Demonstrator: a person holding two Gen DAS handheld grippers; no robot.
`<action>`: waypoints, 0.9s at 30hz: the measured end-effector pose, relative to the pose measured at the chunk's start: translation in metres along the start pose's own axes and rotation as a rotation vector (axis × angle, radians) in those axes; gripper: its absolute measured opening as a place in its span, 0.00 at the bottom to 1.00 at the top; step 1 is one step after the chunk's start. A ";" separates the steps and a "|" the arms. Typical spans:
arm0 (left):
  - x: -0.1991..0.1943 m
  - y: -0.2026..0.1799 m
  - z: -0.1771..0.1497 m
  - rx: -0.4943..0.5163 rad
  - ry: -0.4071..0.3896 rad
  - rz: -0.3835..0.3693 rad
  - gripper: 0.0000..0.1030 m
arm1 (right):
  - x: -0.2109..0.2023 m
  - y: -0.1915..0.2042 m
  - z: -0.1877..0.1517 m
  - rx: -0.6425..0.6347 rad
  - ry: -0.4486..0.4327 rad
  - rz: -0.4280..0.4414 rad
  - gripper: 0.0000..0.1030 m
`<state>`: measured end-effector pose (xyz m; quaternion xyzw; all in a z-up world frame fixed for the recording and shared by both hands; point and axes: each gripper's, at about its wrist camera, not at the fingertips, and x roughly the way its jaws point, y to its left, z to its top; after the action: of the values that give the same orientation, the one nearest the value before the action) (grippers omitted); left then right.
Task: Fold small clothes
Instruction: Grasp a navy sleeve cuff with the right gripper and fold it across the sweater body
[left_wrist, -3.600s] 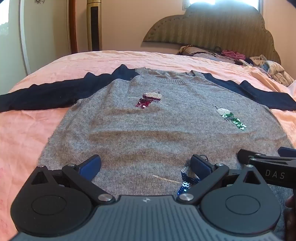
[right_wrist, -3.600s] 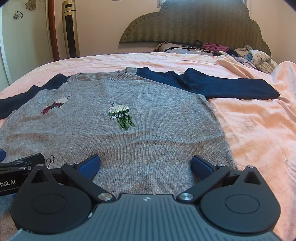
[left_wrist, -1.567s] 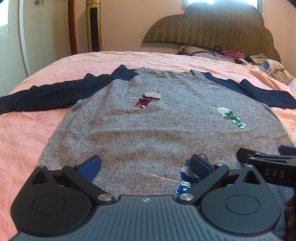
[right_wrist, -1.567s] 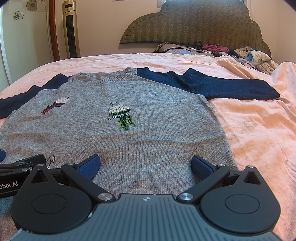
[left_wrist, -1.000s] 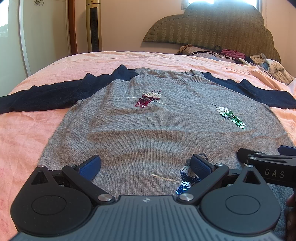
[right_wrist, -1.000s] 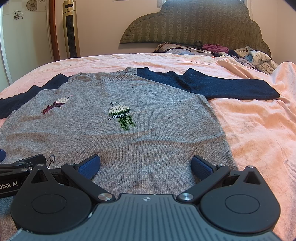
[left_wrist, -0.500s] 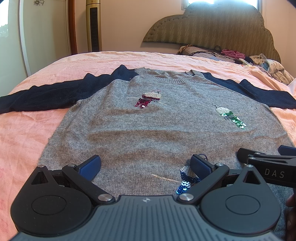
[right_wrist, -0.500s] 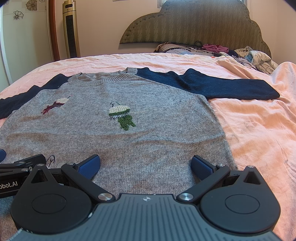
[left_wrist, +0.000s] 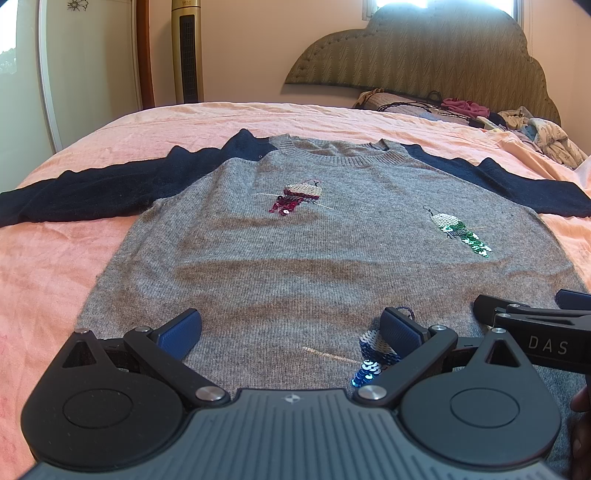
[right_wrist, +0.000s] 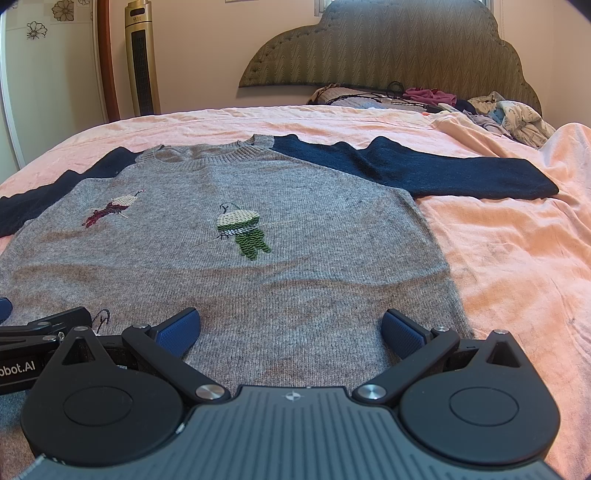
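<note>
My left gripper (left_wrist: 291, 330) hangs low over the hem of the small grey knitted sweater with navy sleeves (left_wrist: 314, 236), its jaws spread wide with nothing between them. My right gripper (right_wrist: 291, 328) sits just beside it over the same hem, jaws likewise apart and empty. The sweater lies flat, face up, on the bed's pink sheet (right_wrist: 517, 266), collar toward the padded olive headboard (right_wrist: 406, 48), both sleeves stretched out sideways. Three sequinned birds show on its front: red (left_wrist: 297, 197), green (left_wrist: 458, 232), and a blue one (left_wrist: 373, 356) beside my left gripper's right-hand finger. Loose clothes are piled (right_wrist: 517, 118) by the headboard.
</note>
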<state>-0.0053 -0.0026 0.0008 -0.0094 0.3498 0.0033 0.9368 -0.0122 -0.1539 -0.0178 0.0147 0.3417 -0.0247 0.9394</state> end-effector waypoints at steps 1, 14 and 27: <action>0.000 0.000 0.000 0.000 0.000 0.000 1.00 | 0.000 0.000 0.000 0.000 0.000 0.000 1.00; 0.000 0.000 0.000 0.000 0.000 0.000 1.00 | -0.015 -0.076 0.062 0.207 -0.074 0.229 1.00; 0.000 0.000 0.000 -0.001 -0.001 0.000 1.00 | 0.108 -0.380 0.083 1.116 -0.197 0.152 0.84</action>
<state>-0.0054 -0.0025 0.0007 -0.0100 0.3495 0.0034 0.9369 0.1025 -0.5411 -0.0279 0.5308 0.1859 -0.1348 0.8158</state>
